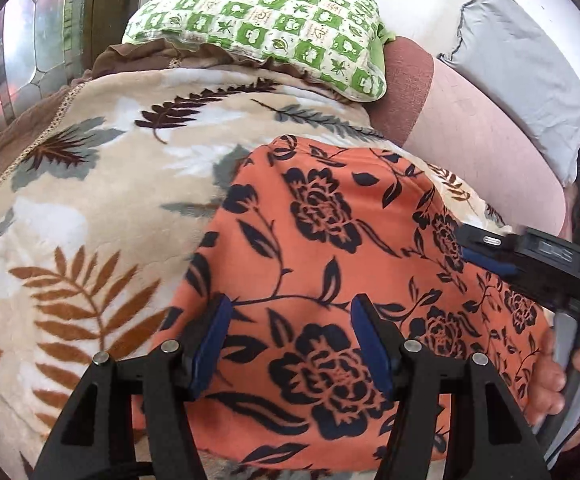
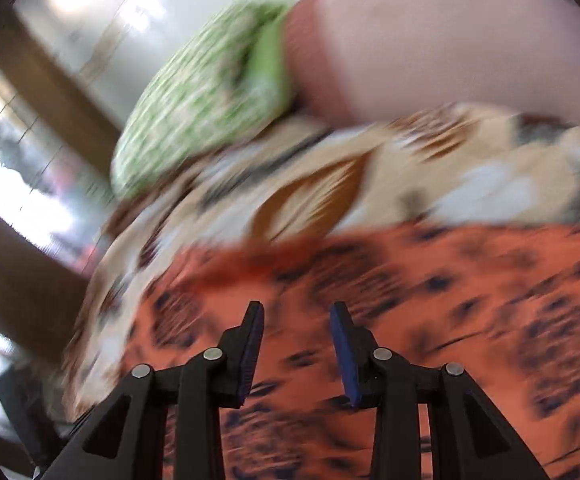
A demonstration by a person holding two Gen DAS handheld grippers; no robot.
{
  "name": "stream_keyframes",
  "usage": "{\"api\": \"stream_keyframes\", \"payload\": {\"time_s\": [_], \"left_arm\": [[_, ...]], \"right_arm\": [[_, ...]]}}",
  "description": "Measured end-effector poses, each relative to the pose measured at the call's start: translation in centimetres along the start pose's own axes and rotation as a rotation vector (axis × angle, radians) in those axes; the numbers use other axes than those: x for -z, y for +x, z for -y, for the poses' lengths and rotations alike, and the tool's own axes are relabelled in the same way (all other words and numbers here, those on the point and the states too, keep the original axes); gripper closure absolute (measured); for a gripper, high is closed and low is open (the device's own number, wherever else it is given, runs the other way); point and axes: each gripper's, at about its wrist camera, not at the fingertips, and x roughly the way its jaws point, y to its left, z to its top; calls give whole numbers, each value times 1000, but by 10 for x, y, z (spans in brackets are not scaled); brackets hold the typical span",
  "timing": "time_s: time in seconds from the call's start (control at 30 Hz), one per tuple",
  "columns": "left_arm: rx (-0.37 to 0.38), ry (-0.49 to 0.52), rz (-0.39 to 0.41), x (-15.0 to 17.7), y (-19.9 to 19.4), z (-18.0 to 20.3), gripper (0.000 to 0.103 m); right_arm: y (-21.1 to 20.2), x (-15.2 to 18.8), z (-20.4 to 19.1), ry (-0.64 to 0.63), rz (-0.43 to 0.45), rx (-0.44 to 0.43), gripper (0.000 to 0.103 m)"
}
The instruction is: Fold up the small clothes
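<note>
Left wrist view shows your orange floral garment (image 1: pixel 330 264) lying partly folded on the leaf-print blanket (image 1: pixel 90 184); further folds seem left. Your left gripper (image 1: pixel 290 344) and right gripper (image 2: pixel 296 354) both hover above it, jaws apart, gripping nothing.

The folded cloth (image 1: pixel 330 280) lies on the blanket (image 1: pixel 102 184) that covers the bed. Behind it, at the far end of the blanket, rests a pillow (image 1: pixel 266 28), and to the right of the pillow lies a bolster (image 1: pixel 482 136), with another pillow (image 1: pixel 522 80) behind that
</note>
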Motion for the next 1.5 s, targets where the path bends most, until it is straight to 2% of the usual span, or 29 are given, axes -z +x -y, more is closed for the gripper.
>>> {"api": "stream_keyframes", "payload": {"time_s": [0.1,0.2,0.37,0.53,0.63,0.67,0.73,0.8,0.83,0.9,0.97,1.0,1.07,1.17,1.23,1.3,1.37,1.5], "left_arm": [[-8,23,0,3,-3,-2,40],[-6,43,-24,3,-1,-4,40],[7,28,-31,-2,0,-10,40],[-35,-14,25,-9,-11,-19,40],[-148,-12,78,-10,-18,-25,40],[-166,-13,74,-10,-16,-27,39],[-171,-33,12,-9,-4,-35,39],[-161,-47,-46,-5,9,-39,39],[-161,-65,-53,-4,12,-41,37],[-170,-65,-37,-4,9,-39,36],[-185,-46,-15,-5,3,-36,36],[-196,-34,1,-5,-1,-34,36],[-200,-25,19,-7,-6,-35,36],[-190,-50,32,-9,-14,-44,36],[-203,-51,41,-13,-16,-50,36],[-217,-35,35,-14,-15,-55,36],[-222,-23,19,-13,-12,-60,36],[-228,10,-8,-11,-7,-66,36]], "right_arm": [[46,-3,-28,-37,-85,-11,65],[101,-23,-45,-39,-141,65,64],[122,-64,-36,55,-62,95,65],[66,-53,-14,91,54,79,65],[5,-29,9,94,129,129,65],[-17,-22,22,95,161,169,65],[-52,-15,50,118,209,241,65],[-79,-9,100,213,196,285,65],[-80,-6,119,257,168,301,65],[-82,5,171,371,118,410,65],[-83,15,193,455,110,406,67],[-89,17,192,481,145,390,66],[-89,11,171,431,172,373,64],[-74,-10,112,287,181,334,64],[-58,-25,62,192,183,228,64],[-29,-38,8,96,154,122,64],[10,-47,-45,13,85,39,64],[87,-53,-108,-38,-25,-55,64]]}}
